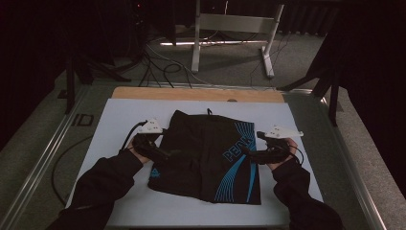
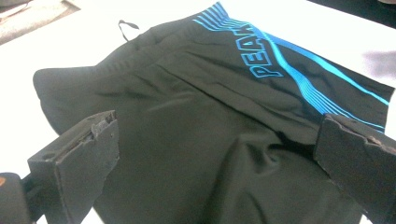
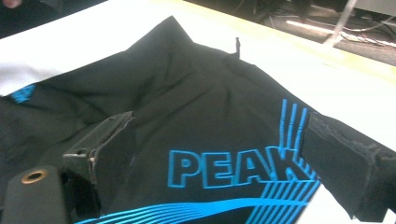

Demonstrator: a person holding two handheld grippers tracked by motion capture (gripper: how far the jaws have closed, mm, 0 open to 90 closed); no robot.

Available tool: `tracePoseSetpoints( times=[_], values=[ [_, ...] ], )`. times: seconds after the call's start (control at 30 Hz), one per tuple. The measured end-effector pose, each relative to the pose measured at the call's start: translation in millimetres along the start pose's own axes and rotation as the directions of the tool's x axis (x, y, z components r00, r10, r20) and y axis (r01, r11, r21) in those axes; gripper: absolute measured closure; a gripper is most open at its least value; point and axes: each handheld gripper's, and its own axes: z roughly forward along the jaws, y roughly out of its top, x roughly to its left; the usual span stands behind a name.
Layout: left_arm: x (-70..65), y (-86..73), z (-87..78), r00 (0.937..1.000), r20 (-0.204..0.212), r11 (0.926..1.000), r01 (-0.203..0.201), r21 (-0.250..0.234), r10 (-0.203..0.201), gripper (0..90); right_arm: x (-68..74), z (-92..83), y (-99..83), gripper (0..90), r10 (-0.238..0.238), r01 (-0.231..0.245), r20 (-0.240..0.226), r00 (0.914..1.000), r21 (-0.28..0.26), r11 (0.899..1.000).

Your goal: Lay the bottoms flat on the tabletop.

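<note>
A pair of black shorts (image 1: 206, 153) with blue stripes and the blue word PEAK (image 1: 237, 149) lies flat on a white mat (image 1: 119, 124). My left gripper (image 1: 170, 154) is at the shorts' left edge, jaws wide open over the fabric. In the left gripper view the shorts (image 2: 201, 130) spread between and beyond the jaws of the left gripper (image 2: 219, 126). My right gripper (image 1: 246, 152) is at the shorts' right edge by the lettering, also open. In the right gripper view the shorts (image 3: 196, 102) and PEAK (image 3: 233, 168) lie between the jaws of the right gripper (image 3: 218, 120).
A small black loop (image 1: 209, 111) sticks out from the shorts' far edge. The mat lies on a wooden table top (image 1: 191, 93) with metal rails (image 1: 48, 148) at the sides. Cables (image 1: 158, 67) and a white stand (image 1: 234, 28) are on the floor beyond.
</note>
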Motion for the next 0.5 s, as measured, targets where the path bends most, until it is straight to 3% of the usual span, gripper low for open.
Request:
tracePoseSetpoints(
  times=[0.5],
  values=[
    [38.4,3.0,25.2,0.9957,-0.044,0.9964,0.083,0.02,-0.082,1.6,-40.7,27.0,1.5,10.9,0.073,-0.075,0.096,0.9926,0.012,0.997]
  ],
)
